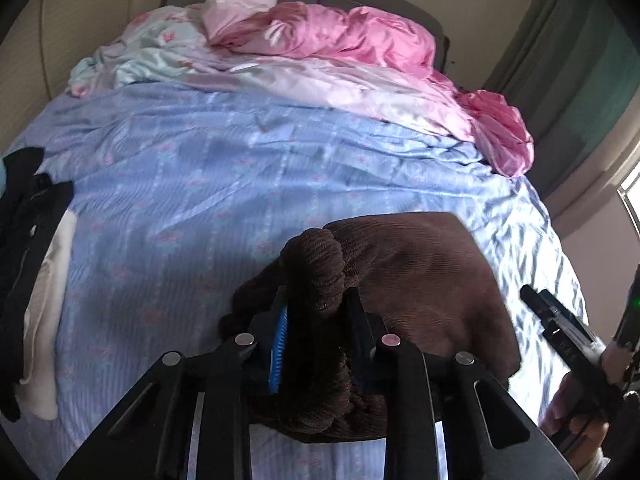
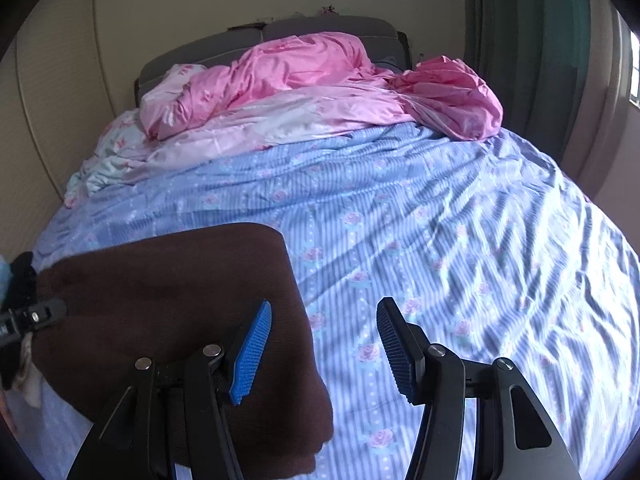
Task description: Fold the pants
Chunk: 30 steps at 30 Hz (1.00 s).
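We are working at the near edge of a bed covered by a blue flowered sheet [image 2: 400, 216]. The brown pants [image 2: 168, 300] are lying on that sheet, toward its near left part as the right wrist view shows it, already folded into a thick flat stack.

The left gripper [image 1: 316, 312] is clenching a bunched roll of the pants' brown corduroy fabric; the roll is filling the gap between the two fingers, and the blue pad [image 1: 280, 344] of the near-side finger is pressing against the cloth. The rest of the pants is spreading out beyond and to the right of that grip, resting on the sheet.

The right gripper [image 2: 324, 344] is standing open with nothing between its fingers. Its left pad is hovering over the right edge of the pants, and its right pad is hovering over bare sheet. In the left wrist view we are seeing this gripper at the right border, held by a hand [image 1: 576, 412].

Around the work area: a pink quilt [image 2: 320, 80] is lying crumpled across the far end of the bed, well apart from the pants. A dark garment [image 1: 28, 248] and a pale cloth [image 1: 44, 320] are lying at the left edge of the bed. A green curtain [image 2: 532, 48] is hanging at the right wall. Nothing is lying on the sheet between the right gripper and the pants.
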Each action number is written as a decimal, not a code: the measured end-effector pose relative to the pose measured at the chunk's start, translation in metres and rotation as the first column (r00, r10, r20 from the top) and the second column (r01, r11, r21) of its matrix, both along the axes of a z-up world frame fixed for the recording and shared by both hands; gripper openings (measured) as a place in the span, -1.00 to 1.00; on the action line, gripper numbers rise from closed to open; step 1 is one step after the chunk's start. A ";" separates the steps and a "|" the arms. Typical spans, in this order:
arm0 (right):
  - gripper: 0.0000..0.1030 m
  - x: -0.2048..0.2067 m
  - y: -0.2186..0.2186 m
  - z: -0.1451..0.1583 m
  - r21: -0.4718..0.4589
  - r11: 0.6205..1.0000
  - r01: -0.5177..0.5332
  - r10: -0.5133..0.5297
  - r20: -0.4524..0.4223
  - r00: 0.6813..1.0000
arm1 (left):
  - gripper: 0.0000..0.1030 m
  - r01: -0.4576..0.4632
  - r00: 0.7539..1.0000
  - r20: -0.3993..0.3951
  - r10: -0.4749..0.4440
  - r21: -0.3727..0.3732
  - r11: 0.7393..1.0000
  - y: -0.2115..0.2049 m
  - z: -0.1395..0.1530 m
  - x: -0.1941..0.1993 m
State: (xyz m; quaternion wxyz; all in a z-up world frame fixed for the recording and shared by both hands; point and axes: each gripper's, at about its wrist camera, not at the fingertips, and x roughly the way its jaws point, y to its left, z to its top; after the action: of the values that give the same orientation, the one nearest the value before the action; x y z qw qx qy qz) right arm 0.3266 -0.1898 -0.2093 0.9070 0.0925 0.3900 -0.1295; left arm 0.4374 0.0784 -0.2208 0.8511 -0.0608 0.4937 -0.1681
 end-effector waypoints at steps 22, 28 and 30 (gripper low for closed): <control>0.09 0.021 0.014 -0.038 0.141 0.985 -0.102 0.114 -0.082 0.990 | 0.29 -0.076 0.979 -0.192 0.062 -0.065 0.995 0.044 -0.066 0.011; 0.10 0.030 0.017 -0.055 0.190 0.975 -0.117 0.141 -0.114 0.983 | 0.43 -0.092 0.970 -0.236 0.060 -0.127 0.988 0.047 -0.085 0.013; 0.11 0.032 0.016 -0.059 0.199 0.974 -0.108 0.134 -0.123 0.983 | 0.47 -0.106 0.964 -0.257 0.064 -0.153 0.983 0.049 -0.091 0.015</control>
State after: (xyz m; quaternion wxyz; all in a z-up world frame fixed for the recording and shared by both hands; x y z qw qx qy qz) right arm 0.3581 -0.1741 -0.2684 0.8714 0.1461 0.4665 -0.0418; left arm 0.4527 0.1277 -0.3119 0.7801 -0.1732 0.5788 -0.1626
